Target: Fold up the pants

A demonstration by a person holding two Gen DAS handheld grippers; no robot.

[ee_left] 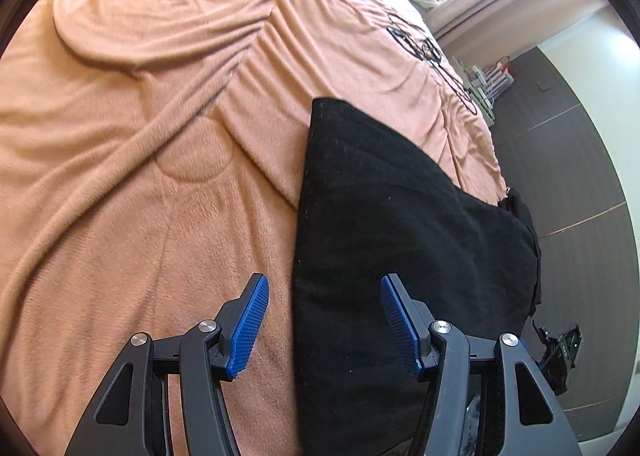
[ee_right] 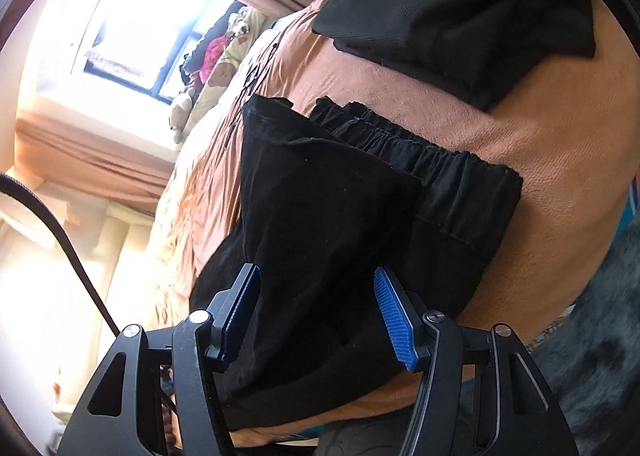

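Pants (ee_right: 328, 216): black, folded, elastic waist; blanket (ee_left: 140, 136) fuzzy, wrinkled.

pants (ee_left: 400, 216): lower end cut off by frame edge | second dark garment (ee_right: 472, 8): top cropped, kind unclear | window (ee_right: 132, 28): blown out, nothing readable | bedside clutter (ee_left: 486, 84): too small

You are working with two hand-held grippers: left hand-held gripper (ee_left: 324, 320), right hand-held gripper (ee_right: 318, 314). You are facing one folded black pants (ee_right: 328, 216), one other dark garment (ee_right: 472, 16), one bed (ee_left: 140, 136).
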